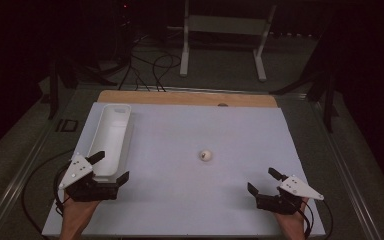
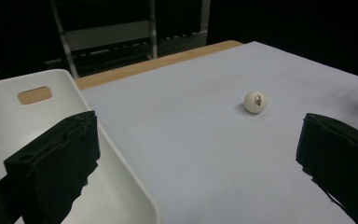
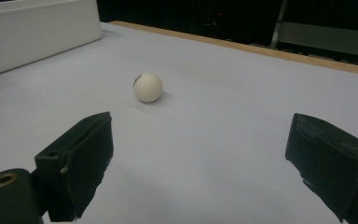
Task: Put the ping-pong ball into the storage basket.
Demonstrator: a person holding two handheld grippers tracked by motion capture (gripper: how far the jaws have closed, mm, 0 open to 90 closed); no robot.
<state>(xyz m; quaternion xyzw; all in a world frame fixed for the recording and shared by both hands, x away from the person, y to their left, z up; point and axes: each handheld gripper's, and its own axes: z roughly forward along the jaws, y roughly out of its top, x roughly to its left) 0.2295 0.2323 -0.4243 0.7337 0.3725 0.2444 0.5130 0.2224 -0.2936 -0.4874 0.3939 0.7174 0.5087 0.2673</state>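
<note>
A small white ball point(image 1: 205, 155) with a dark mark lies alone near the middle of the pale table point(image 1: 190, 200). It shows again in the left gripper view point(image 2: 255, 102) and the right gripper view point(image 3: 148, 87). My left gripper point(image 1: 113, 167) is open at the near left, one jaw over the near end of the white tray point(image 1: 111, 135). At the near right my right gripper point(image 1: 264, 181) stands open, pointing toward the ball and well short of it. Nothing is between either pair of jaws.
The long white tray point(image 2: 37, 121) with a handle slot lies along the table's left side and holds nothing that I can see. A wooden strip point(image 1: 187, 98) edges the far side. Beyond it stand a white frame point(image 1: 225, 30) and cables on the floor.
</note>
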